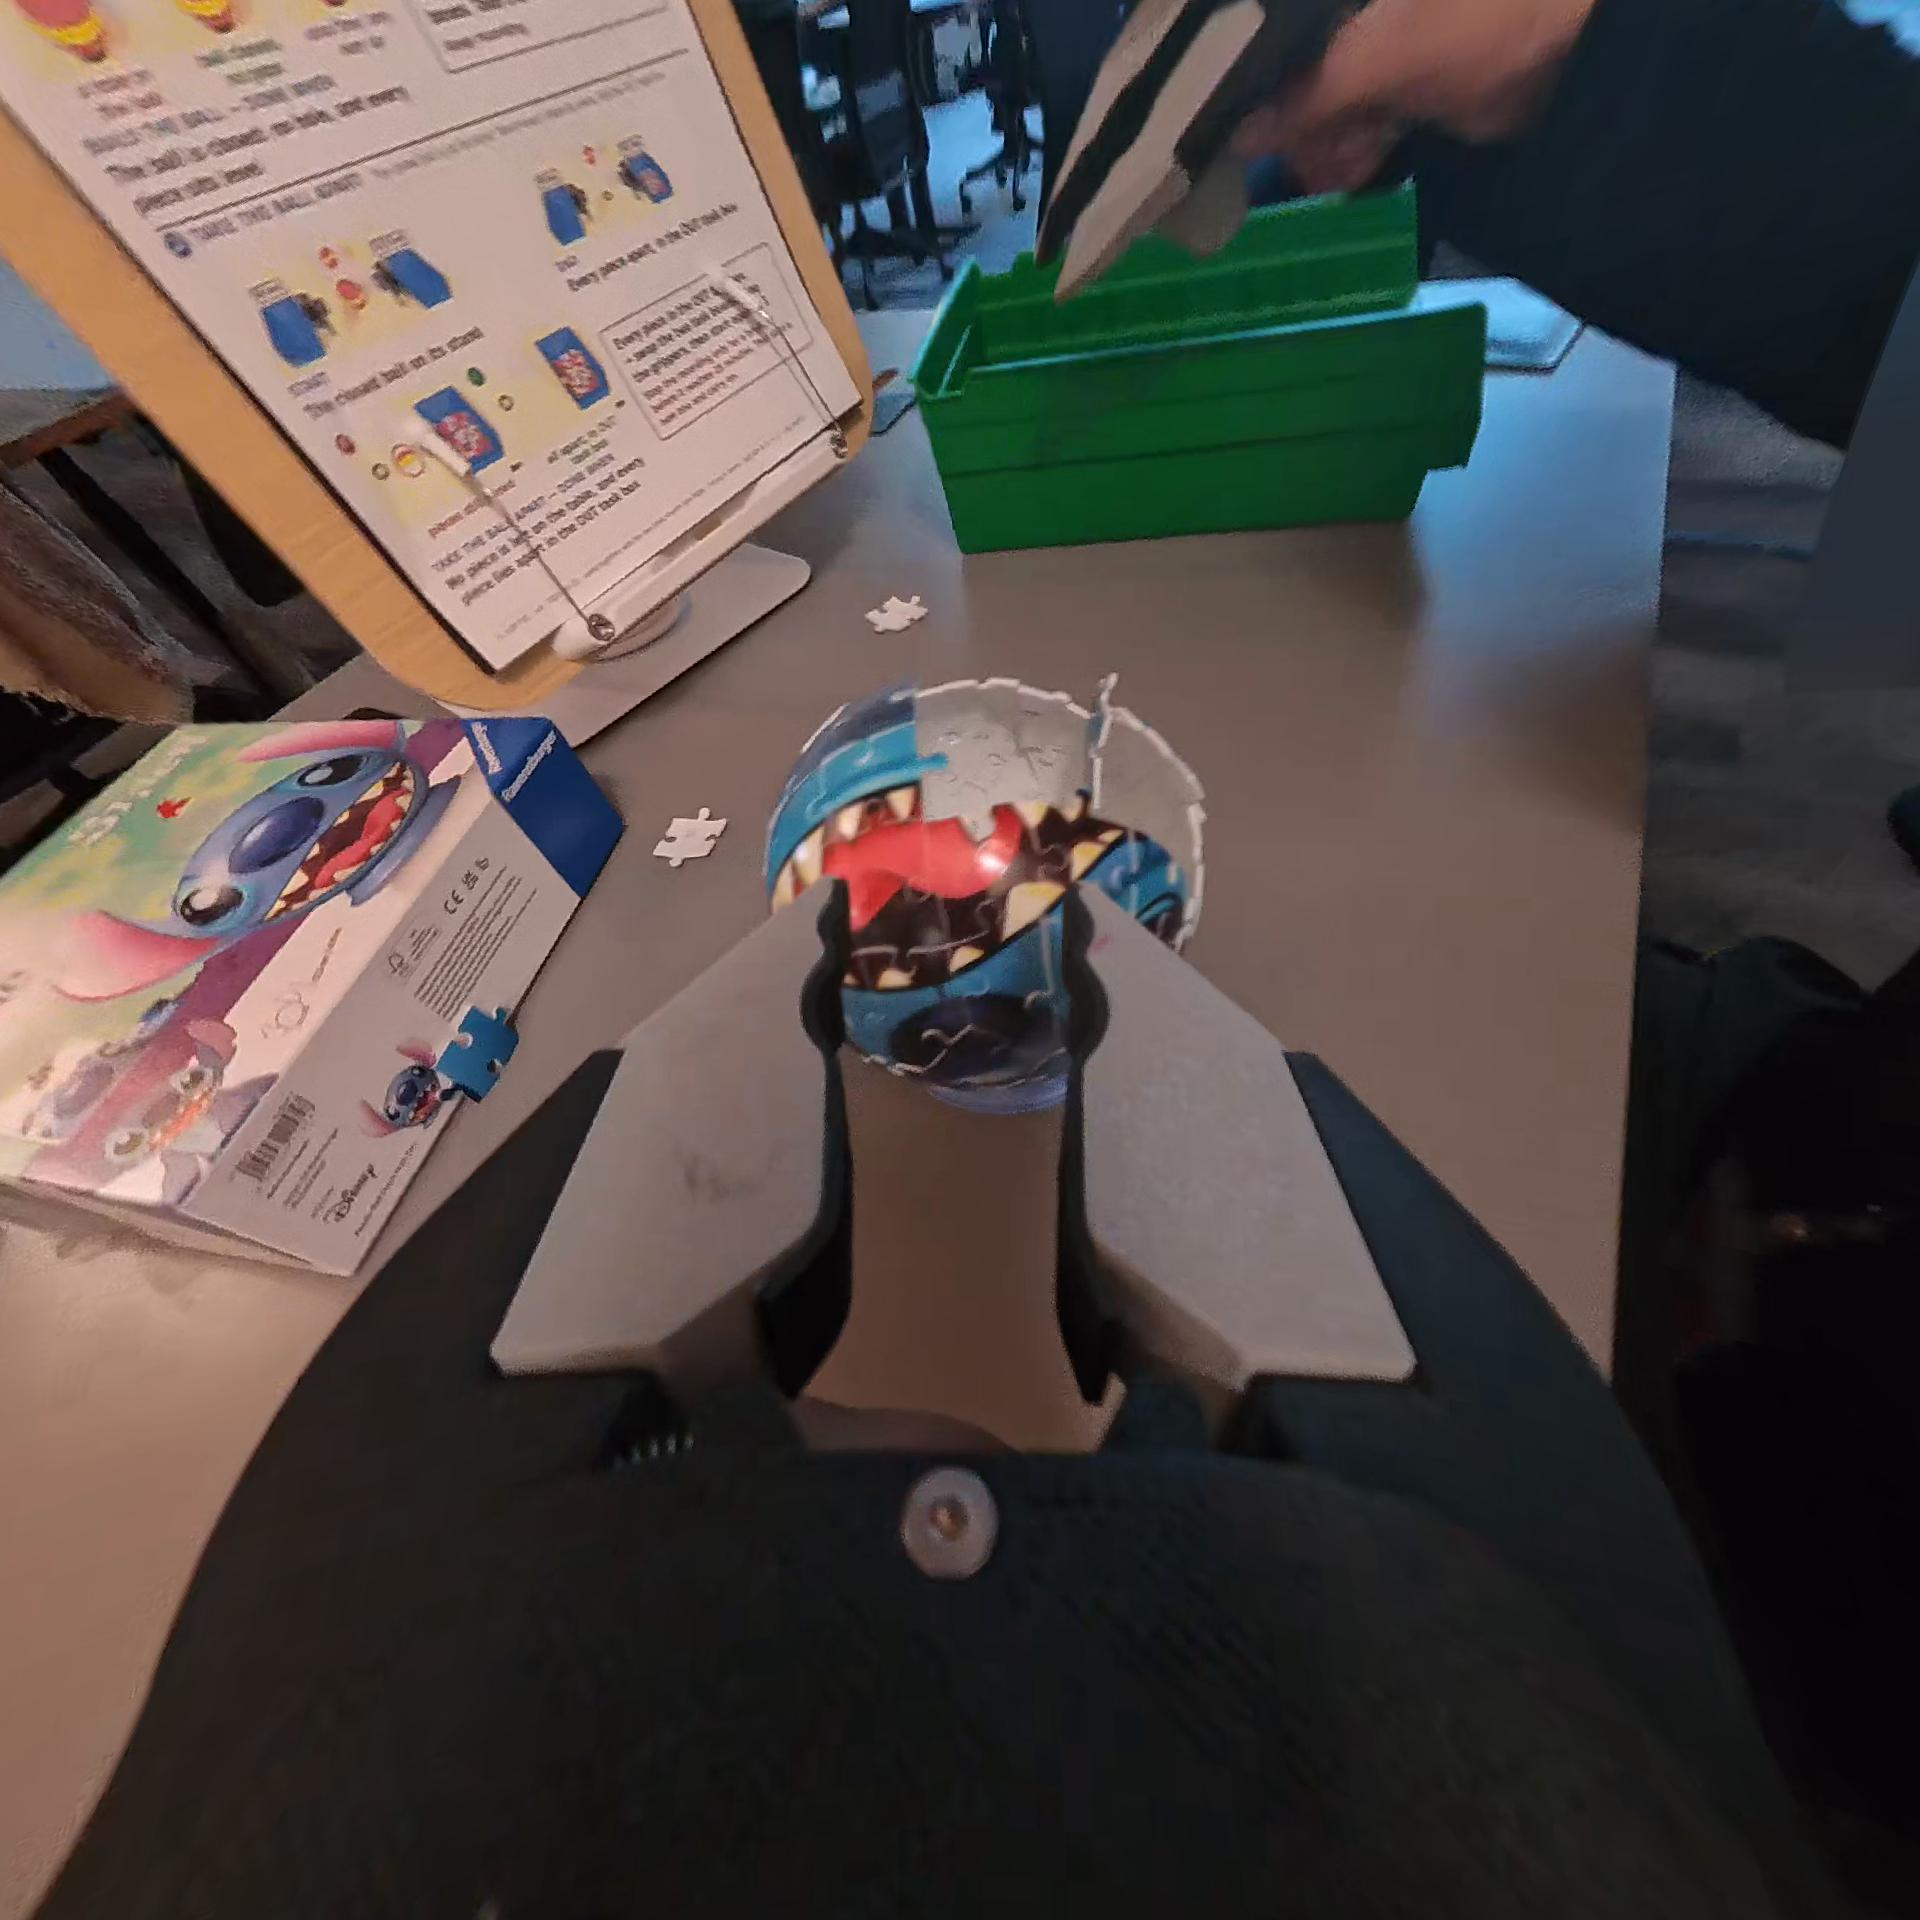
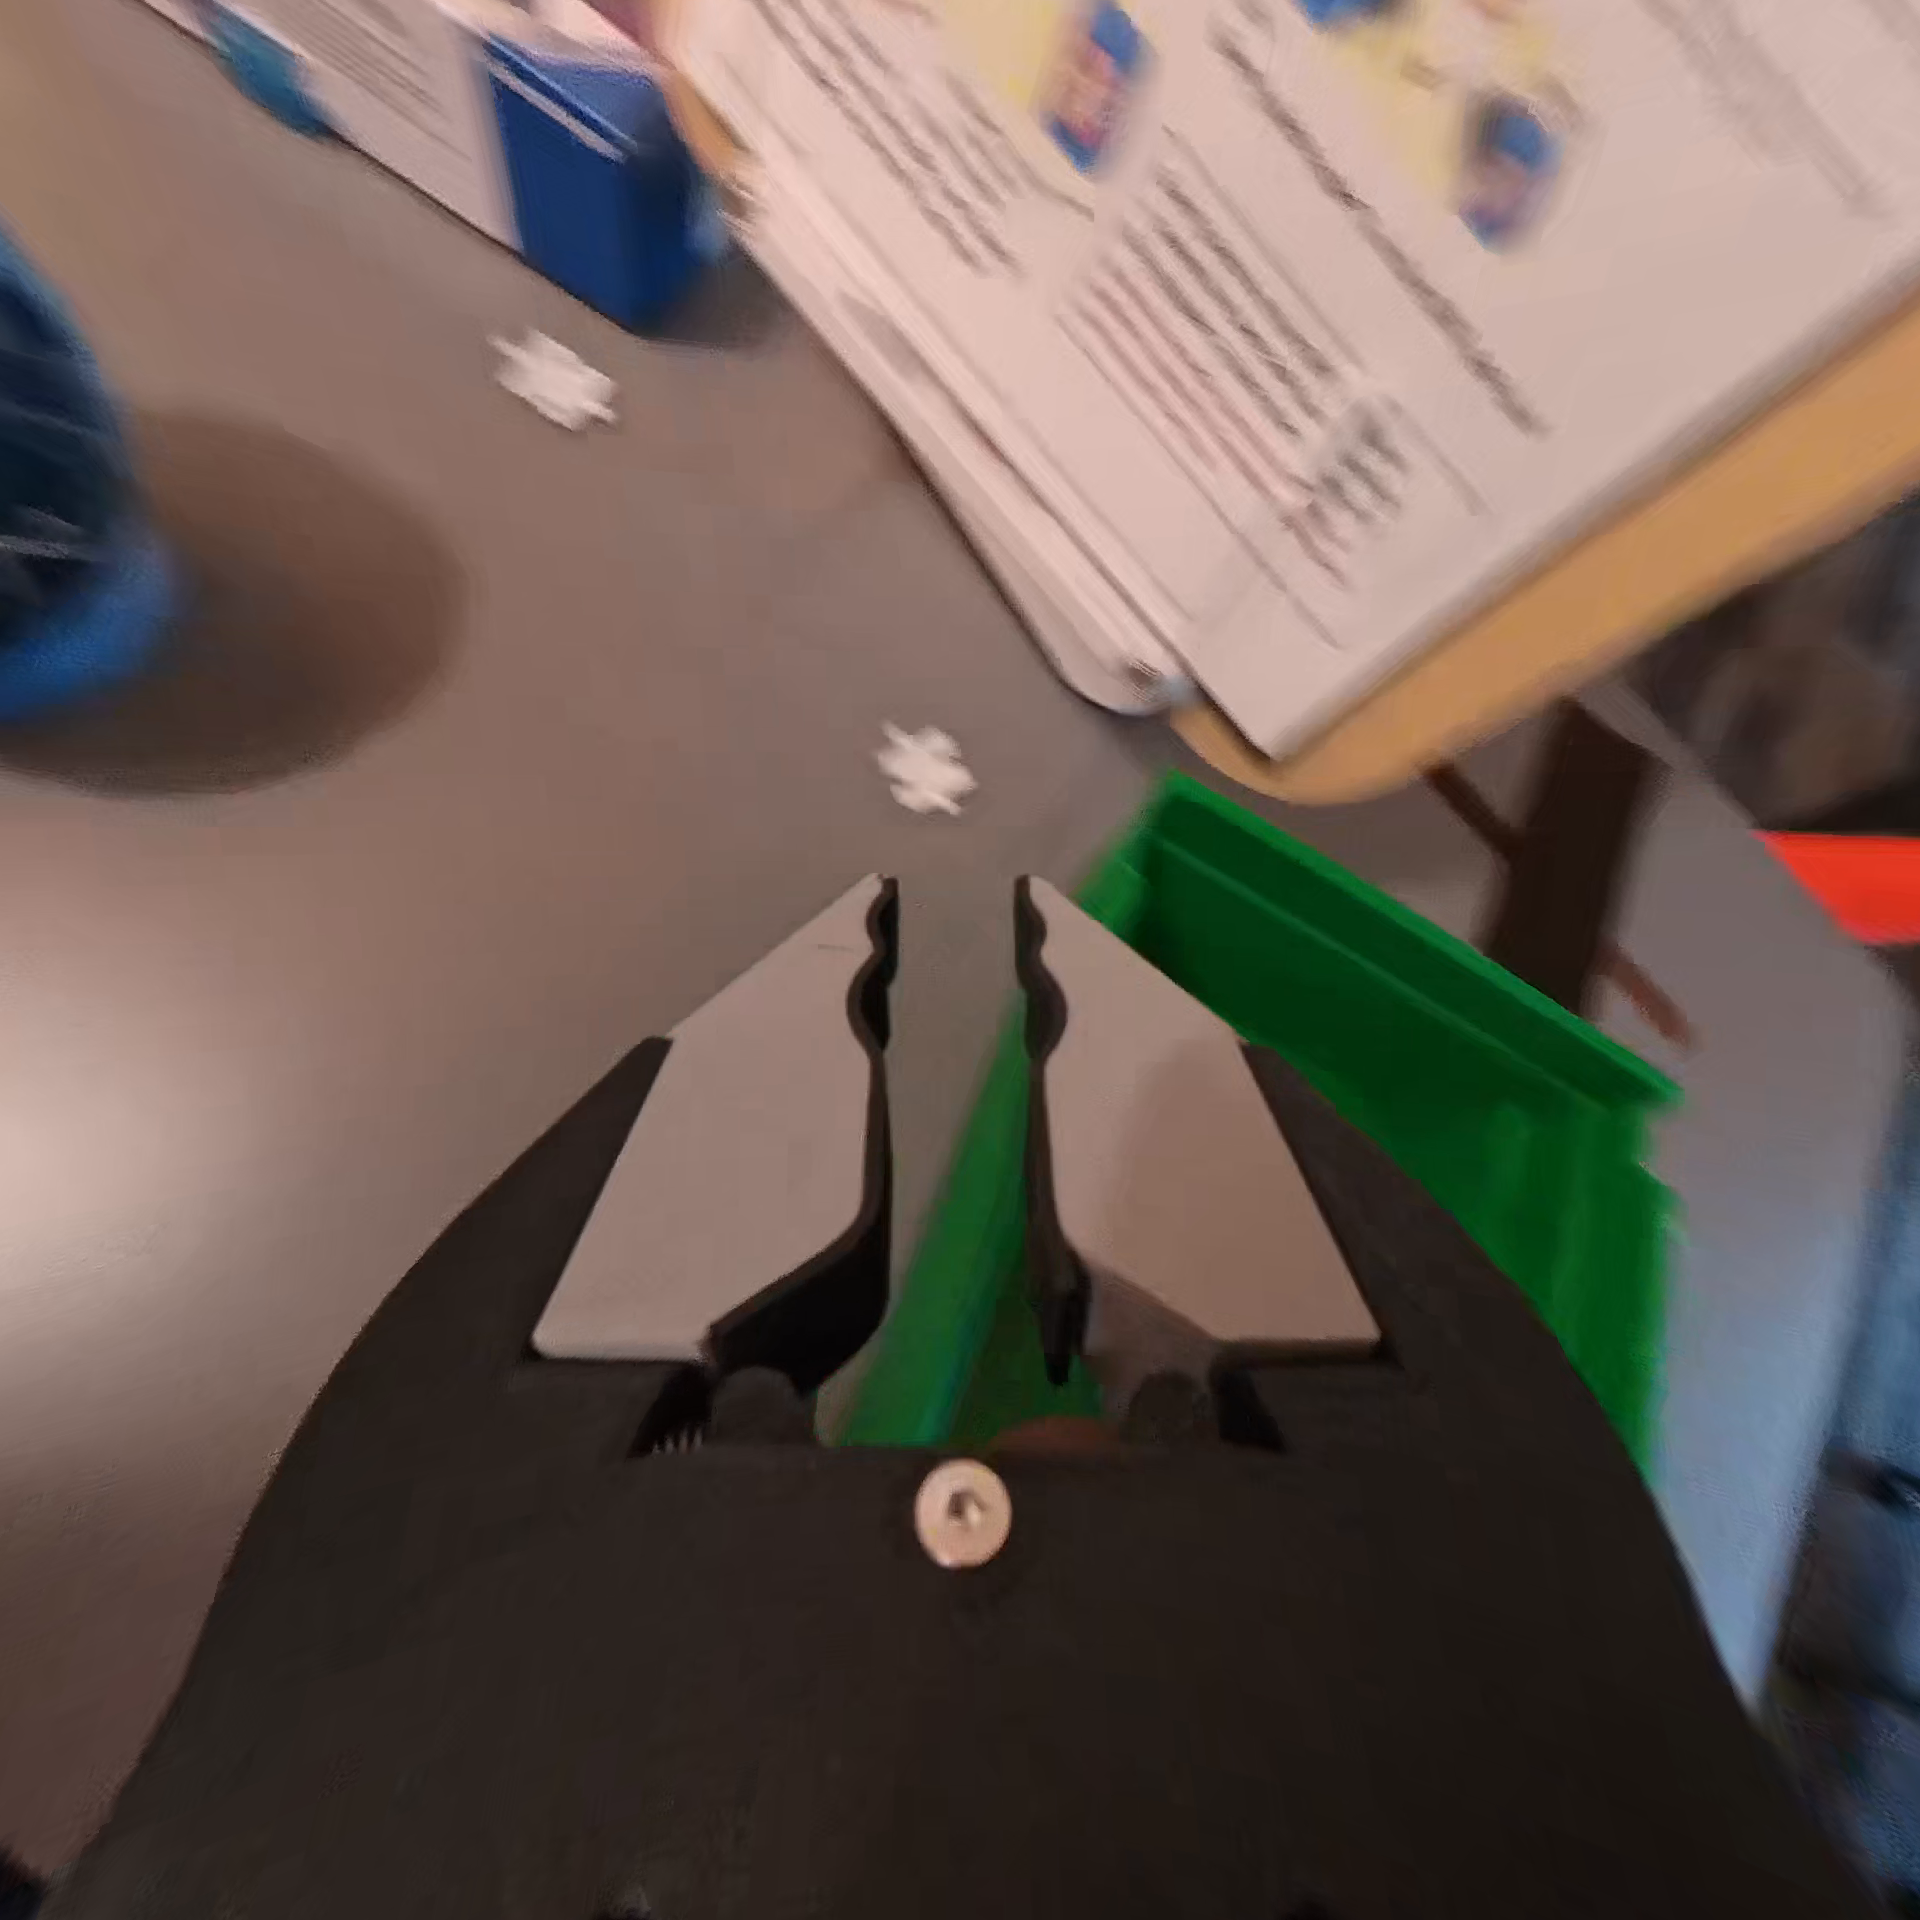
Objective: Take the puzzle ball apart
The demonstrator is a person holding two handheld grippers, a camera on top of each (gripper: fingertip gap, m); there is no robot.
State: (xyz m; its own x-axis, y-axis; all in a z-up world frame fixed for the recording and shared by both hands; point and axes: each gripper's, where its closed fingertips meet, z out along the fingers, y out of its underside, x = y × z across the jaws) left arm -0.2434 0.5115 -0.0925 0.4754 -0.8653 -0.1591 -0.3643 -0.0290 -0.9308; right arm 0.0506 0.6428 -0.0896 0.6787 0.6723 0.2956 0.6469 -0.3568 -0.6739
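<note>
While our left gripper (image 1: 956, 904) reaches forward over the grey surface (image 1: 1351, 831), its jaws stand well apart, and the puzzle ball (image 1: 977, 883) sits just past the tips at twelve o'clock. We cannot tell whether the pads touch the ball; nothing is gripped. The ball is partly built: blue with a red mouth and teeth on the near side, and pale inner backs of pieces showing at its open top. It stands on the surface near the middle.

At nine o'clock from the ball lies a loose white puzzle piece (image 1: 688, 836), and beyond it, at about eight o'clock, the puzzle box (image 1: 260, 966) lies flat with a blue puzzle piece (image 1: 480, 1047) resting on its side. Another white piece (image 1: 894, 613) lies at twelve o'clock from the ball. At eleven o'clock an instruction sheet (image 1: 468, 312) leans on a cardboard stand (image 1: 187, 416). The green bin (image 1: 1195, 416) sits at one o'clock.

Our right gripper (image 2: 956, 883) hangs over the near edge of the green bin (image 2: 1351, 987), jaws parted by a narrow gap with bare surface showing between them. A white piece (image 2: 925, 769) lies just ahead at twelve o'clock, another (image 2: 556, 379) at eleven. This view is blurred.
</note>
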